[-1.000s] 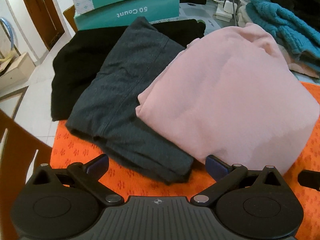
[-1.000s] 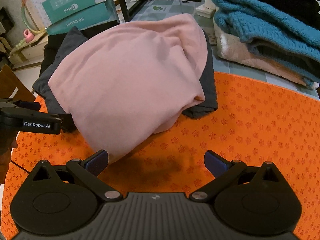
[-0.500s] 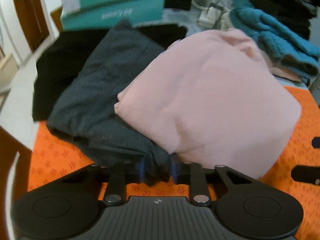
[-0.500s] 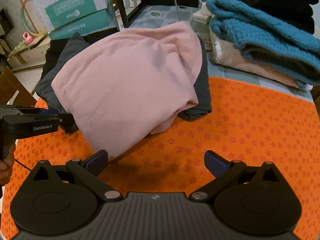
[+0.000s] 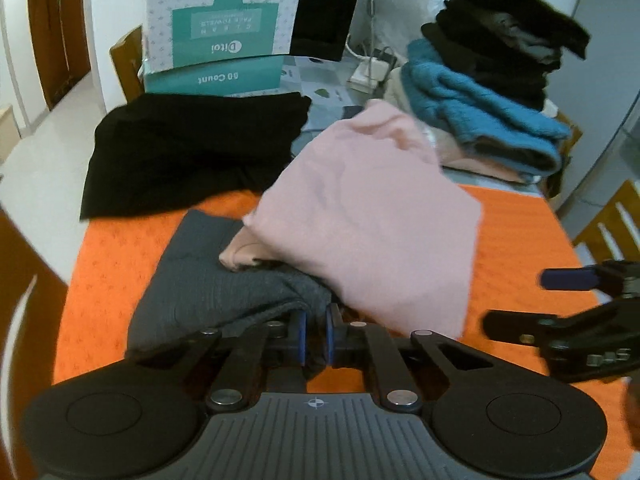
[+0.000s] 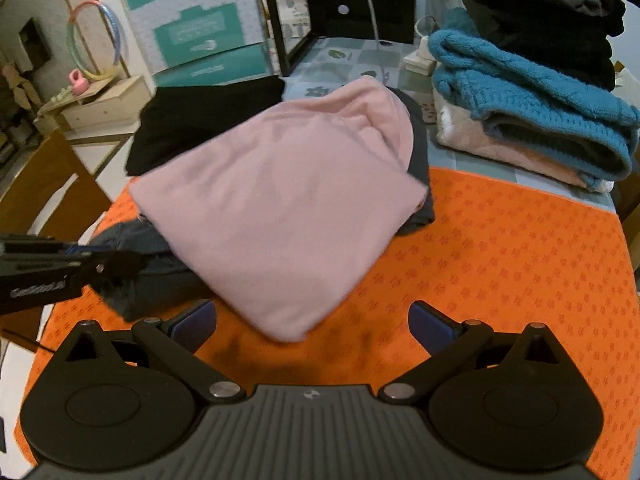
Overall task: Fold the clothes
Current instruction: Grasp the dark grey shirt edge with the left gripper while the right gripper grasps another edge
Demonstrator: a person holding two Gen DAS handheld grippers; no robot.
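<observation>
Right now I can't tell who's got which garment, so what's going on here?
A person is sorting laundry with two handheld grippers. The left gripper has just closed on the near edge of the dark grey garment, which lies on the orange mat with the pink garment resting on top. The right gripper is open and holds nothing.

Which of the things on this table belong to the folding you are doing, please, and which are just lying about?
In the job:
- grey garment, pinched in the left gripper, whose jaws have just closed on it
- pink garment lying on it
- right gripper, open
- orange mat

Lying about:
- black garment
- folded stack with the blue knit
- teal boxes
</observation>
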